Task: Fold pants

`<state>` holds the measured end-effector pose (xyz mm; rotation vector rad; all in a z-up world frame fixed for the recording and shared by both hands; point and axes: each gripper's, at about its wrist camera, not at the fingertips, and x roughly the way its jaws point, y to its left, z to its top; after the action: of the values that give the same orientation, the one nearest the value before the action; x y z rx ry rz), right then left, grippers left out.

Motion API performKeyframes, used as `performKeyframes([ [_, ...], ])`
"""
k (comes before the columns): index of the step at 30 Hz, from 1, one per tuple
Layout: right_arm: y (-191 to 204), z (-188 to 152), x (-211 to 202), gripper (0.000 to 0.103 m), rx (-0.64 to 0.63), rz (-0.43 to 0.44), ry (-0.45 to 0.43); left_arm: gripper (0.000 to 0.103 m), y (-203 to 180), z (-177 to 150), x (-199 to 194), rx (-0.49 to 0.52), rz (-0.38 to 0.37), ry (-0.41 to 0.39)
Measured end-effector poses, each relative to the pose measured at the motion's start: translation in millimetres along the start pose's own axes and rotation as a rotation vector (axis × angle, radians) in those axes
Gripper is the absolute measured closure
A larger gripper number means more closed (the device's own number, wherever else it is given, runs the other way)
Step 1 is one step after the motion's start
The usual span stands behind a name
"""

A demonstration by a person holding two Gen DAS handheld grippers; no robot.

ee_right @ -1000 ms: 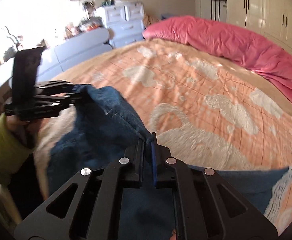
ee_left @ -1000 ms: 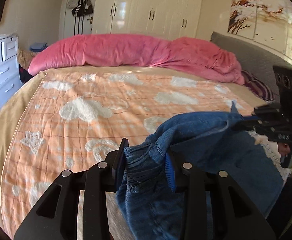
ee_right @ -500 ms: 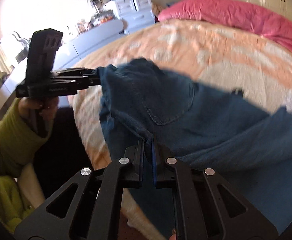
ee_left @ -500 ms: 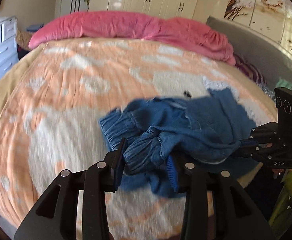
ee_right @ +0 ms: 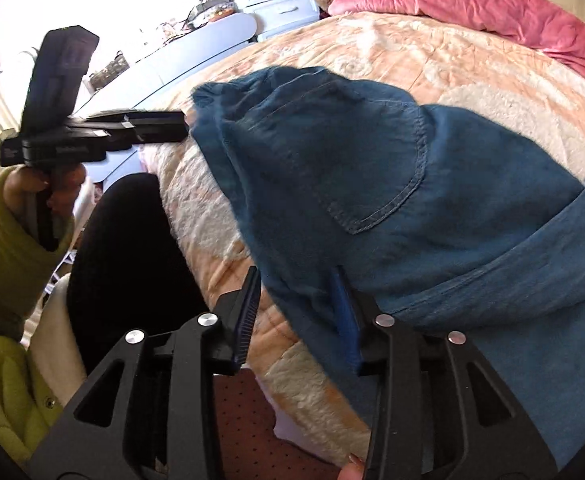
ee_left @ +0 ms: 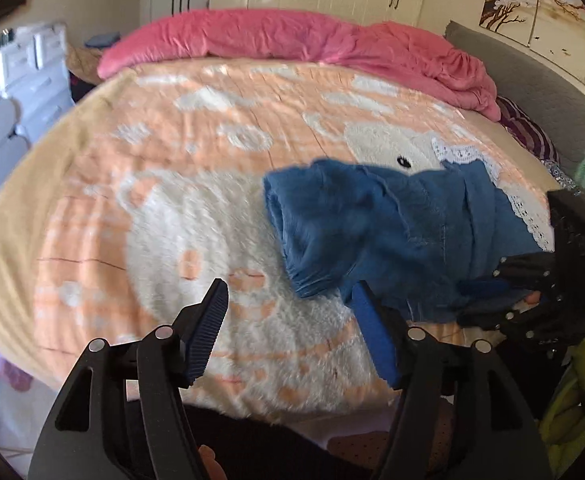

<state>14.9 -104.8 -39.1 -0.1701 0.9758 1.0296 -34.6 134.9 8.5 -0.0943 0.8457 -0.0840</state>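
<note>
— Covering most of both views is the bed (ee_left: 92, 184), spread with an orange blanket (ee_left: 196, 216) patterned in fluffy white; a pink duvet (ee_left: 292, 36) is bunched along its far edge. Where are the pants?

— The pants (ee_left: 392, 224), blue denim, lie on the blanket near the bed's near edge, toward the right in the left wrist view. They are bunched and partly folded over themselves, and a back pocket (ee_right: 372, 152) faces up in the right wrist view.

— And the grippers?

— The left gripper (ee_left: 288, 320) hangs above the white plush just left of the pants. Its fingers (ee_left: 208, 332) have just been opening and now stand wide apart with only blanket between them; the right one sits at the edge of the denim, and I cannot tell whether it touches.

— The right one?

— The right gripper (ee_right: 296, 312) has just been opening as well. A fold of denim lies between its fingers (ee_right: 248, 316), but a gap shows beside the left one, so they do not press on it.

— Anything smaller?

— A hand (ee_right: 40, 184) in a green sleeve (ee_right: 4, 248) holds the left gripper's handle at the near left.
</note>
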Motion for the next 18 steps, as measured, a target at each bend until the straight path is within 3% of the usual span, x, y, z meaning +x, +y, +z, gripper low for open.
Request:
performKeyframes([
  [2,-2,-1,0,0.071,0.013,0.005,0.0,0.04,-4,7,-9,-0.004,-0.004,-0.022],
  [5,-1,0,-5,0.071,0.021,0.012,-0.009,0.04,-29,23,-8,0.04,-0.069,-0.06],
  [9,-1,-2,-8,0.071,0.046,0.0,0.002,0.042,-74,37,29,0.124,-0.157,-0.02],
  [11,-4,-5,-12,0.071,0.064,-0.004,0.002,0.051,-86,36,50,0.13,-0.186,0.023],
  [15,-9,-15,-26,0.068,0.103,-0.014,-0.003,0.053,-89,19,91,0.113,-0.151,0.122],
  [18,-14,-17,-38,0.066,0.129,-0.019,-0.029,0.053,-85,9,102,0.124,-0.137,0.126],
])
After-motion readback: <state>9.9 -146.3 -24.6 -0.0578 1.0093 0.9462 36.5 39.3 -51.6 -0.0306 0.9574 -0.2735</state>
